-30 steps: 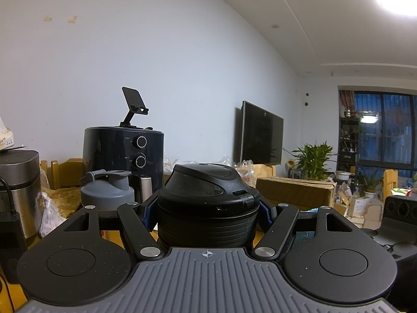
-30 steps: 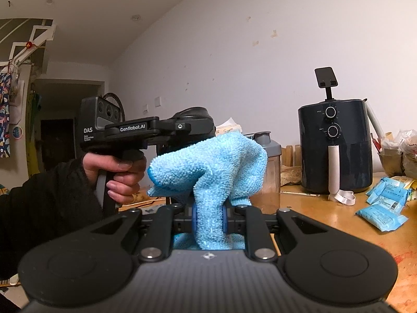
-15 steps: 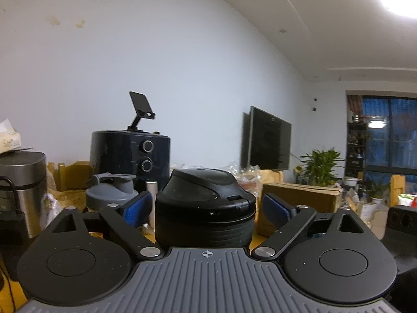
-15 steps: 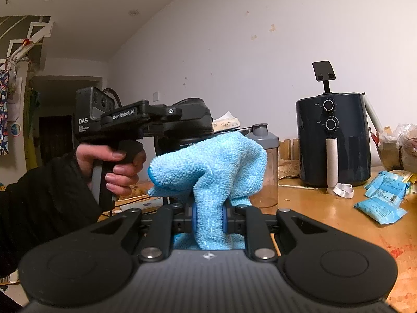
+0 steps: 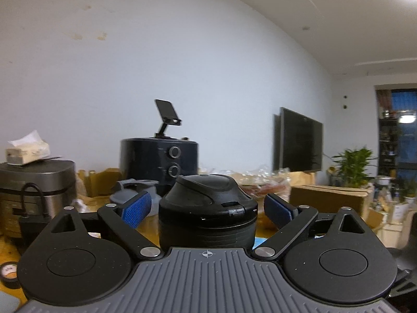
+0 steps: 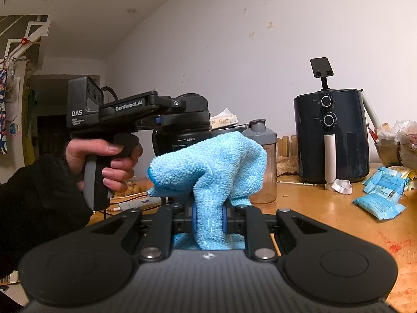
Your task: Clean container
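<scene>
The black-lidded container [image 5: 207,208] is standing between the blue pads [image 5: 136,208] of the left tool [image 5: 207,210], whose jaws have just been opening and are now sitting clear of its ribbed lid, likely to free it for wiping. Its dark body is showing printed volume marks in the right view. The right tool [image 6: 208,219] is pinching a fluffy blue cloth [image 6: 211,164] just beside it, bunched upward as the wiping face, above the wooden surface [image 6: 325,208]
</scene>
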The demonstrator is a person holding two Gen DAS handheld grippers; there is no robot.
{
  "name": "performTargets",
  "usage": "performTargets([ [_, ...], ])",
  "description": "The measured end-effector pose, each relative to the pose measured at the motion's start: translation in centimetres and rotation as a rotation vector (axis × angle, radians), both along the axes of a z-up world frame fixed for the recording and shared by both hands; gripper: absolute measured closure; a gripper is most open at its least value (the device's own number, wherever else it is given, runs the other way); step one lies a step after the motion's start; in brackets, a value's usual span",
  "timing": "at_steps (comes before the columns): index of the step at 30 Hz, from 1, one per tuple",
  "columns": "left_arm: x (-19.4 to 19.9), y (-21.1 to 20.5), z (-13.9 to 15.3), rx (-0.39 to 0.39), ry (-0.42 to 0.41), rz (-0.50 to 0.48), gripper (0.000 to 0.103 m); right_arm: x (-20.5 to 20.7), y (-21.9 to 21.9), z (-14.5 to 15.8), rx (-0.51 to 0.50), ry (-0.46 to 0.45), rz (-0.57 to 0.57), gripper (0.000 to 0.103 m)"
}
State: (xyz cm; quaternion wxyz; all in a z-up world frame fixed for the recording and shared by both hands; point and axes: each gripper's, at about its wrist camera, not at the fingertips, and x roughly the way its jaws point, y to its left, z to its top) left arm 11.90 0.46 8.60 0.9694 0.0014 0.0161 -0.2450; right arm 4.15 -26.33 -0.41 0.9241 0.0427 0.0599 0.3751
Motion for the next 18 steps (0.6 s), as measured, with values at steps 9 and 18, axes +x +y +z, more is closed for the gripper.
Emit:
performTargets([
  [9, -0.8, -1.5, 0.3, 0.037, 0.005, 0.136, 0.008, 0.1, 0.3, -0.1, -0.002, 0.007, 0.008, 0.090],
  [18, -1.1, -2.3, 0.5, 0.030, 0.017, 0.249, 0.008, 0.2, 0.3, 0.0, -0.003, 0.014, 0.007, 0.090],
])
